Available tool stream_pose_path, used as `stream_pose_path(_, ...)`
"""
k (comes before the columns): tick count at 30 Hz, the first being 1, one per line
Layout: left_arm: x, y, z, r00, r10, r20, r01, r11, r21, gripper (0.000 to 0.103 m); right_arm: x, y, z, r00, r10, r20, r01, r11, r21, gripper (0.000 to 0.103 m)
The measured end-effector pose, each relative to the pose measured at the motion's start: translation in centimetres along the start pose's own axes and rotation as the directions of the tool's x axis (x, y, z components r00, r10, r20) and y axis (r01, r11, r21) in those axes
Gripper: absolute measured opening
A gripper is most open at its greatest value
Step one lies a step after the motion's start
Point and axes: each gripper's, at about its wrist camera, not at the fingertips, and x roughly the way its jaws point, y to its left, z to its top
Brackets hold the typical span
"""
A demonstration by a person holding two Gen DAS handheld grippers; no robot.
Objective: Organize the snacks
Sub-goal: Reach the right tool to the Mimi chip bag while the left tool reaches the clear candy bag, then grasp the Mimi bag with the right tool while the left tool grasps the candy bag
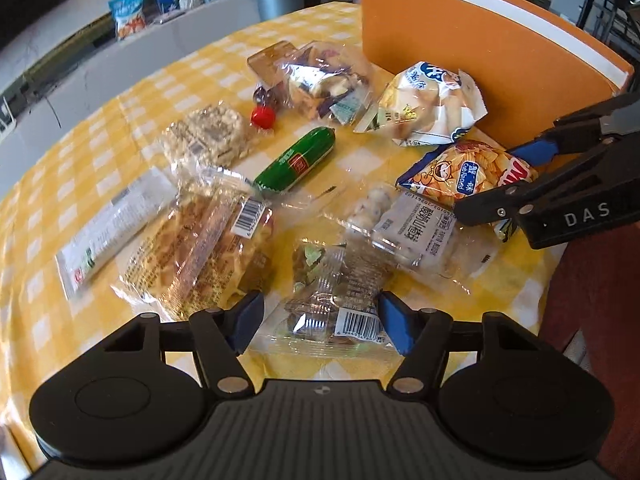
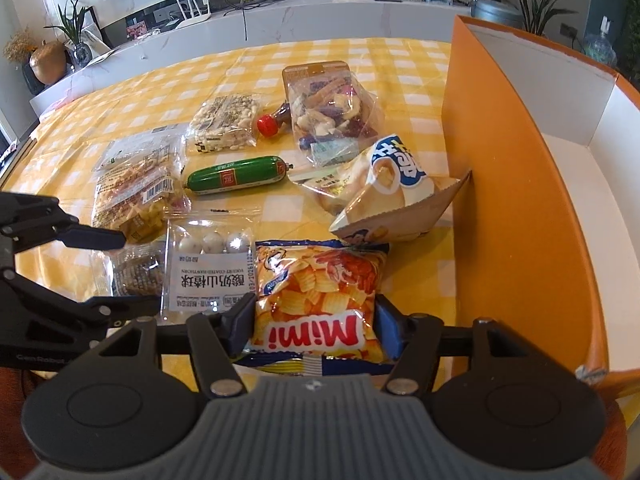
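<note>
orange box [image 2: 516,208] interior, right wrist only

The left black two-finger gripper with blue pads [image 1: 320,326] is hovering low and angled downward, its jaws spread wide, nothing pinched between them. Its blue pads [image 1: 394,326] are facing each other across a broad gap. The right black two-finger gripper with blue pads [image 2: 316,326] is reaching forward beside it, jaws parted too, the two tools sitting close together, side by side but apart.
</note>
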Motion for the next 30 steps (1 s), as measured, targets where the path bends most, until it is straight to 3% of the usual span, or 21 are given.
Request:
stream_pose_path(6,0.4,0.4,-0.6,1.000,-0.006,-0.007,0.005,0.993,-0.120,0.070,-0.1,0.0,-0.1,1.000,0.000,0.000,0.000,1.000,0.004,0.060)
stream_pose_path(12,-0.4,0.1,-1.4,0.999,0.017,0.027,-0.011,0.975,-0.223,0.059,-0.5,0.2,-0.2,1.000,-0.015,0.015,0.015,1.000,-0.011,0.050)
stream_pose_path(21,-4.7,0.6,-3.2,0.990,-0.004,0.143,0.069,0.891,-0.448,0.055,-3.6,0.6,0.2,0.995,0.041,0.089,-0.041,0.999,-0.007,0.048)
stream_pose_path(24,-6.2,0.1,-2.9,0.984,0.010,0.180,0.076,0.883,-0.463,0.054,-4.5,0.8,0.3,0.992,0.065,0.110,-0.066,0.998,0.005,0.048)
stream_pose_path(30,-8.8,-1.4,-1.2,0.971,0.025,0.239,0.083,0.898,-0.433,0.054,-8.0,1.4,0.6,0.978,0.092,0.189,-0.089,0.996,-0.025,0.048)
